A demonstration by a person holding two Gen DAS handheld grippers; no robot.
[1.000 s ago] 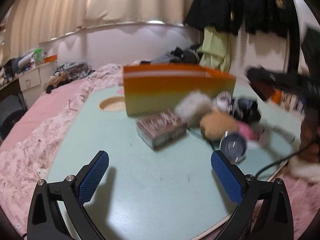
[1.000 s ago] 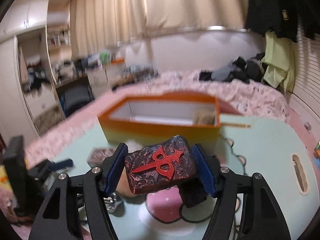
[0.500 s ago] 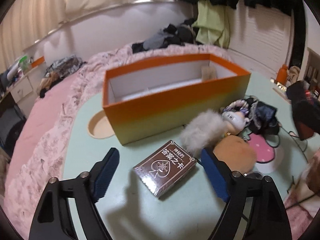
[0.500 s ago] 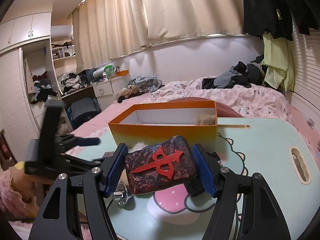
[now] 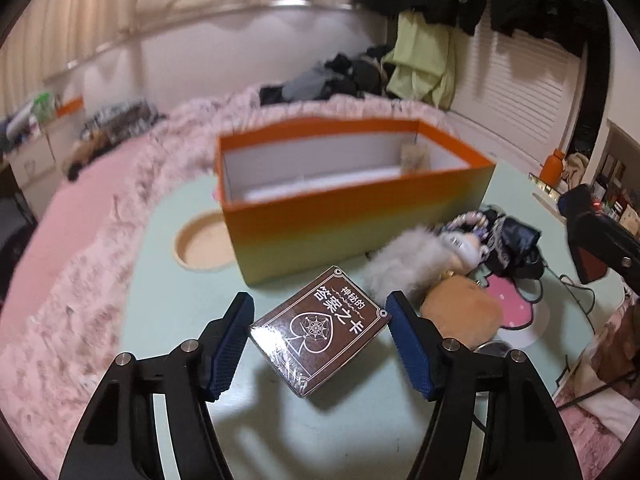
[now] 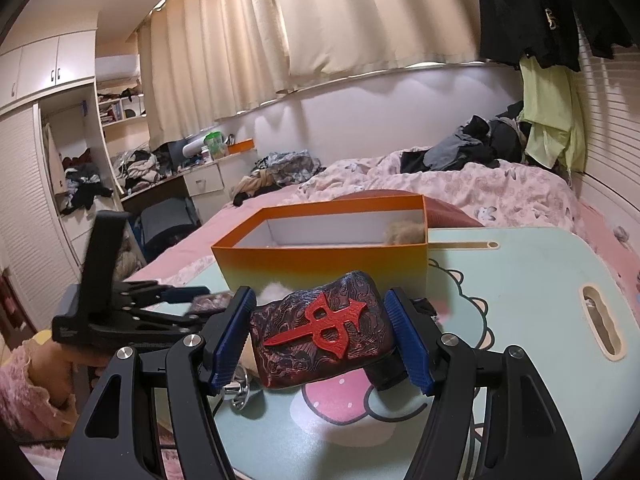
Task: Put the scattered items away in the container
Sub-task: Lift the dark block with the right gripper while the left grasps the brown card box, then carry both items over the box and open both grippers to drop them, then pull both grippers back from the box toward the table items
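Toward the left of the left wrist view, the orange cardboard box with white inner walls stands on the pale green counter, almost empty: only a small tan fluffy thing shows in its far right corner. At centre bottom, the left tongs have just been closing around the brown shrink-wrapped card box with white lettering; the pads sit just beside its corners, not clearly pressing yet. Right of it, a grey furry pom-pom, a tan plush ball and a dark tangle of trinkets lie outside the box.

In the right wrist view, the right tongs are clenched on a dark red-and-black marbled block with a raised red symbol, held in front of the box.

Most of the tidying looks undone.
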